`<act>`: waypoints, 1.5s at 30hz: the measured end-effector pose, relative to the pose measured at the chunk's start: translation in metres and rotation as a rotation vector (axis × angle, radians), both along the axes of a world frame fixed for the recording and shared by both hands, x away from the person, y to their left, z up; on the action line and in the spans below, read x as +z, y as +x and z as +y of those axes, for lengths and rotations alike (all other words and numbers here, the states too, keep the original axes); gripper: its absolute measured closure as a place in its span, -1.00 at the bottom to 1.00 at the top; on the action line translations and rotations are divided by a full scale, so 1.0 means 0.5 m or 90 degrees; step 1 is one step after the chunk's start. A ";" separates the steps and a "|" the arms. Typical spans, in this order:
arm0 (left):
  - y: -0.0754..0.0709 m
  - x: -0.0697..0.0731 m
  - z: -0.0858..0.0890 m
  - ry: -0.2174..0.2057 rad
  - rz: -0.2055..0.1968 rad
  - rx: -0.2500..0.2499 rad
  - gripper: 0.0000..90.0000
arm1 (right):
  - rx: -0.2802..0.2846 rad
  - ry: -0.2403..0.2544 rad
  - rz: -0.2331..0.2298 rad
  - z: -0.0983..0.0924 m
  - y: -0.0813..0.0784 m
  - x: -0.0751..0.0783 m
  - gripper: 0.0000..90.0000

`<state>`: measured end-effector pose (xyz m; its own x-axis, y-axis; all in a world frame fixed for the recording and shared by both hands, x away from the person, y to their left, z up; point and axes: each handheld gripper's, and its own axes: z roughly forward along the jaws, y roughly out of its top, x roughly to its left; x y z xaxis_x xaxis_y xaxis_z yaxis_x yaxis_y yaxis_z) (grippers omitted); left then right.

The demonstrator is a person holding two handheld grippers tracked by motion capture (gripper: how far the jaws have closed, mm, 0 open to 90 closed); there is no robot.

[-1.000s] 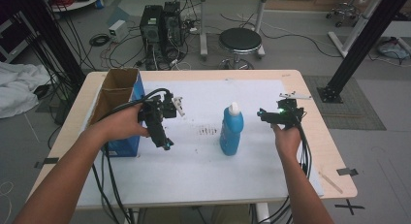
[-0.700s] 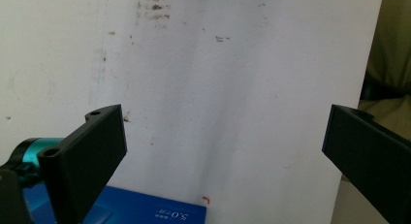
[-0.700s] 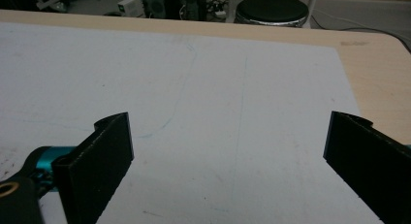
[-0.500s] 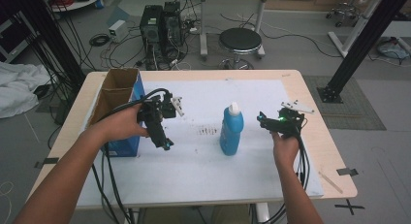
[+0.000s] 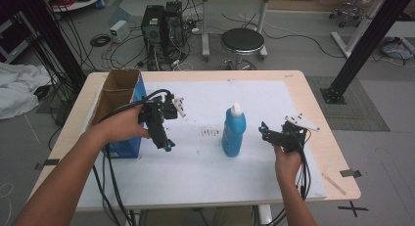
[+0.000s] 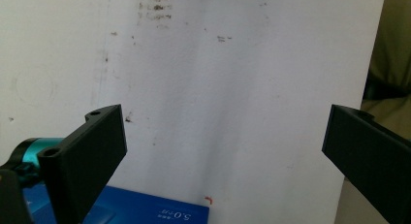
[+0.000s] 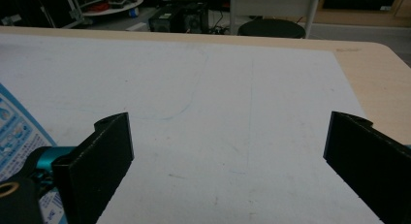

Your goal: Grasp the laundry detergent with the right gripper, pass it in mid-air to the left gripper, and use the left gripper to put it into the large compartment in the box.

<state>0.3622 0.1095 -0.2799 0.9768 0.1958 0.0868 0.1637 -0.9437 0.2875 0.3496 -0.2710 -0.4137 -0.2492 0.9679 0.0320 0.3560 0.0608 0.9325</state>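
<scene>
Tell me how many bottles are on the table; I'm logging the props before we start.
1. A blue bottle with a white cap stands upright on the white sheet near the table's middle, between the left hand-held gripper and the right hand-held gripper. The open cardboard box could hide more.

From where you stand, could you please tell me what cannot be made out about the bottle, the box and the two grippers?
- Blue bottle: label print too small in the high view; the right gripper view's left edge cuts it to a label corner.
- Cardboard box: contents hidden by its walls; the left hand covers its blue side.
- Left gripper: jaws too small in the high view.
- Right gripper: likewise small; its hand hides the grip.
</scene>
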 end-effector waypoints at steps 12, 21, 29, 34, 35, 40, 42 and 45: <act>-0.006 -0.003 0.001 0.001 -0.001 -0.001 -0.95 | 0.007 0.005 -0.037 0.015 -0.065 0.006 -0.94; -0.010 -0.003 0.003 0.001 -0.004 -0.005 -0.95 | -0.005 0.004 -0.051 0.028 -0.115 0.012 -0.94; -0.012 -0.005 0.005 0.000 -0.003 -0.004 -0.95 | -0.004 -0.014 -0.063 0.054 -0.150 0.025 -0.94; -0.012 -0.005 0.007 0.000 -0.002 -0.006 -0.95 | -0.010 -0.012 -0.068 0.067 -0.166 0.027 -0.94; -0.012 -0.005 0.008 0.001 -0.002 -0.007 -0.95 | -0.012 -0.014 -0.067 0.070 -0.169 0.027 -0.94; -0.012 -0.006 0.010 0.002 -0.001 -0.006 -0.95 | -0.019 -0.006 -0.074 0.086 -0.183 0.029 -0.94; -0.012 -0.006 0.012 0.002 -0.001 -0.007 -0.95 | -0.019 -0.004 -0.073 0.093 -0.186 0.030 -0.94; -0.012 -0.007 0.015 0.003 -0.002 -0.007 -0.95 | -0.018 -0.006 -0.073 0.104 -0.190 0.032 -0.94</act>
